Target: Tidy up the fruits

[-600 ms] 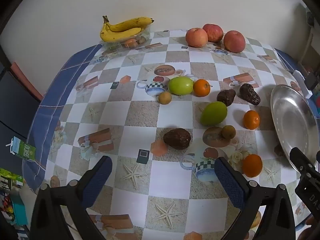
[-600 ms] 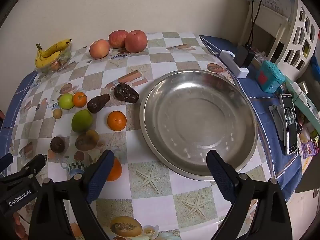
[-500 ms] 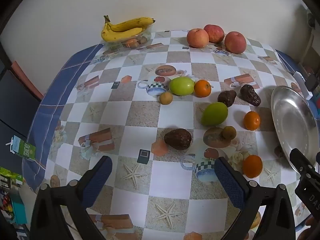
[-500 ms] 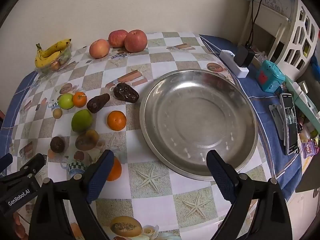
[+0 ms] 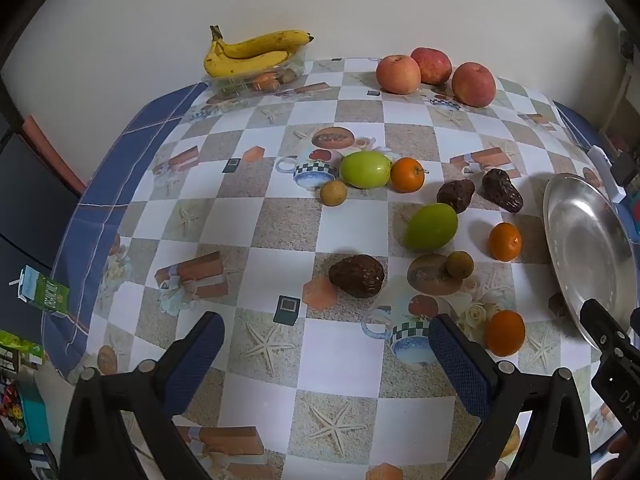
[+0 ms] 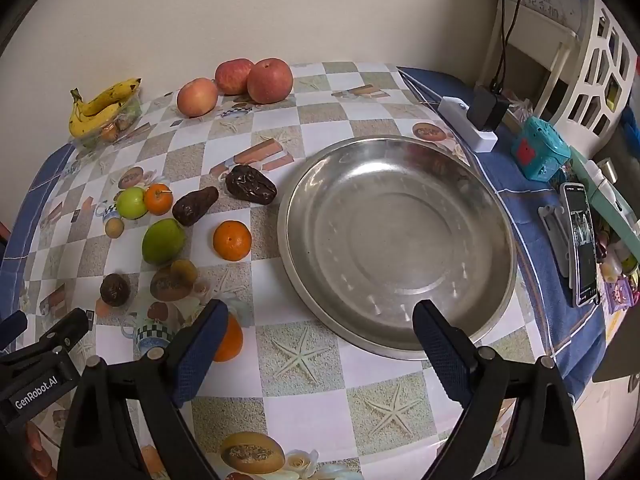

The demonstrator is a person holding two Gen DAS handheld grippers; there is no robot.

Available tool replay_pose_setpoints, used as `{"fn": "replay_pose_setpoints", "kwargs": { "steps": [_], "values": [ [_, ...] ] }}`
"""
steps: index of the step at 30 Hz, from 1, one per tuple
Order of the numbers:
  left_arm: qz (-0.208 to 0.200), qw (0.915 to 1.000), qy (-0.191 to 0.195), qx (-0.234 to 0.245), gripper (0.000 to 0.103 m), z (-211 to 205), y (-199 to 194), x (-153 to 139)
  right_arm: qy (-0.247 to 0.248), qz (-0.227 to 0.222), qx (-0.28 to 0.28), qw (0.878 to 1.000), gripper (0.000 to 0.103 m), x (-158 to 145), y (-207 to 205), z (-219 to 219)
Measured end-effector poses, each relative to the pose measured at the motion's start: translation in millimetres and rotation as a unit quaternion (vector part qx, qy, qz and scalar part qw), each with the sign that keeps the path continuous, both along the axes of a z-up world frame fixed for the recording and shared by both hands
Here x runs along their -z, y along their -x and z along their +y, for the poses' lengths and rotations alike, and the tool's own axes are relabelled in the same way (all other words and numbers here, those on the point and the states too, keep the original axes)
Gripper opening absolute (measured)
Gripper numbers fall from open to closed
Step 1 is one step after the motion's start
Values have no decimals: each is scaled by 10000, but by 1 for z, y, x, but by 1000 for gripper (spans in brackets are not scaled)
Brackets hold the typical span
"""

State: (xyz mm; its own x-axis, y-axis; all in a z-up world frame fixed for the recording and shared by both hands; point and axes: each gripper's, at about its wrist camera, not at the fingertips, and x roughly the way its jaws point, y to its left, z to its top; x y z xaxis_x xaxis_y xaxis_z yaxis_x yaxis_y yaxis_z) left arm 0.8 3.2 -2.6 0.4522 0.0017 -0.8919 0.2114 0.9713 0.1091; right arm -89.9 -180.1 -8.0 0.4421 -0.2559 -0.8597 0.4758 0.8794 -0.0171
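Loose fruit lies on a checkered tablecloth: three apples (image 5: 432, 72), bananas (image 5: 252, 54) on a clear box, two green fruits (image 5: 431, 227), three oranges (image 5: 505, 242), dark brown fruits (image 5: 357, 276) and small tan ones (image 5: 333, 193). An empty steel plate (image 6: 396, 240) sits to their right. My left gripper (image 5: 324, 354) is open and empty above the near table, short of the brown fruit. My right gripper (image 6: 316, 344) is open and empty at the plate's near rim, beside an orange (image 6: 229, 340).
Right of the plate are a white power strip with a black adapter (image 6: 478, 120), a teal toy (image 6: 540, 154) and a phone on a stand (image 6: 580, 240). A white rack (image 6: 580, 40) stands behind. The table's blue left edge (image 5: 100, 216) drops to clutter.
The left view has shifted slightly, with the fruit sitting a little lower in frame. The right gripper has barely moved. No fruit has moved.
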Motion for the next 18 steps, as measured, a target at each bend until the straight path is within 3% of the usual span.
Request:
{"fn": "replay_pose_setpoints", "kwargs": {
  "steps": [18],
  "values": [
    [95, 10000, 31, -3, 103, 2, 0, 3, -19, 10, -4, 10000, 94, 2, 0, 0]
  ]
}}
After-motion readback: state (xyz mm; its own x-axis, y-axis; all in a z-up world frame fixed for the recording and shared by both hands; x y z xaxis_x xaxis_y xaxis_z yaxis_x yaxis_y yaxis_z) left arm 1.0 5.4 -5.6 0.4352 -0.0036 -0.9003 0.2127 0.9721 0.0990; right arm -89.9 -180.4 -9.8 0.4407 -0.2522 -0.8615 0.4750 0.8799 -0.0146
